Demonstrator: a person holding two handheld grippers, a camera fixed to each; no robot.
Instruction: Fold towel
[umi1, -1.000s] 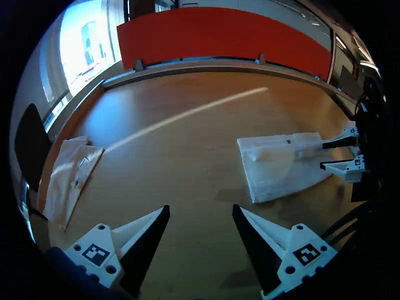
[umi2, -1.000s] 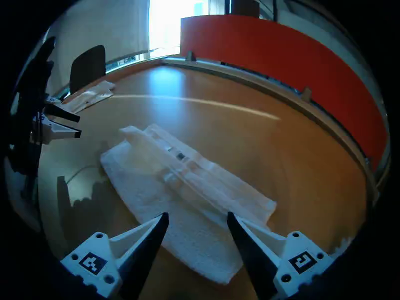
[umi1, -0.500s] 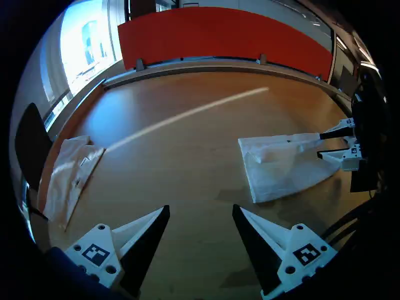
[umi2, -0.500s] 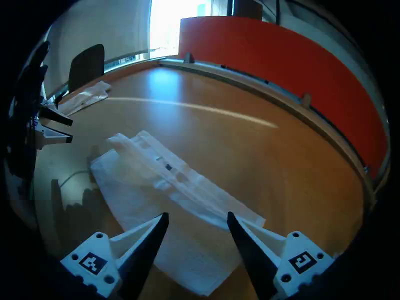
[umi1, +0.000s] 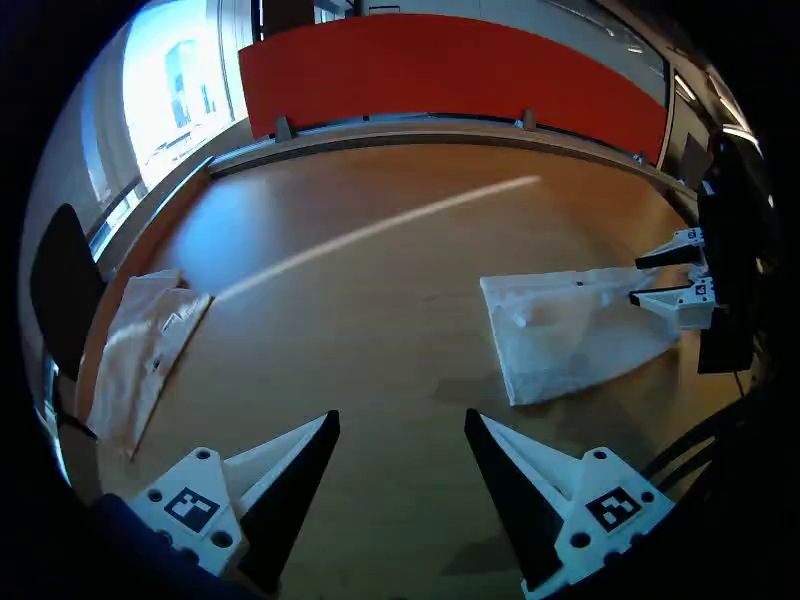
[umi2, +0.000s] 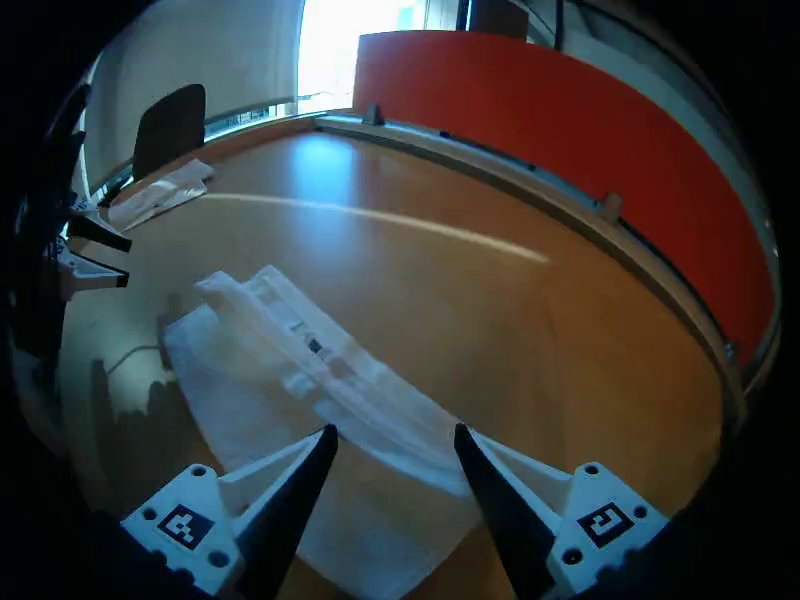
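A white towel (umi1: 570, 330) lies loosely folded on the wooden table (umi1: 380, 290), right of centre in the left gripper view. My right gripper (umi1: 660, 280) stands open at the towel's right end. In the right gripper view the towel (umi2: 300, 380) runs from the middle left down between my right gripper's (umi2: 395, 432) spread fingers, which do not press on it. Its long folded ridge points at the gap. My left gripper (umi1: 400, 420) is open over bare wood, well short of the towel. It shows small at the far left (umi2: 95, 255) of the right gripper view.
A second white cloth (umi1: 140, 345) lies at the table's left edge, seen far off as cloth (umi2: 160, 190) in the right gripper view. A dark chair (umi1: 60, 290) stands beside it. A red partition (umi1: 450, 70) lines the table's far rim.
My right gripper has drawn back and upward from the towel's end, so the towel slid lower and leftward in its view. My left gripper has stayed put.
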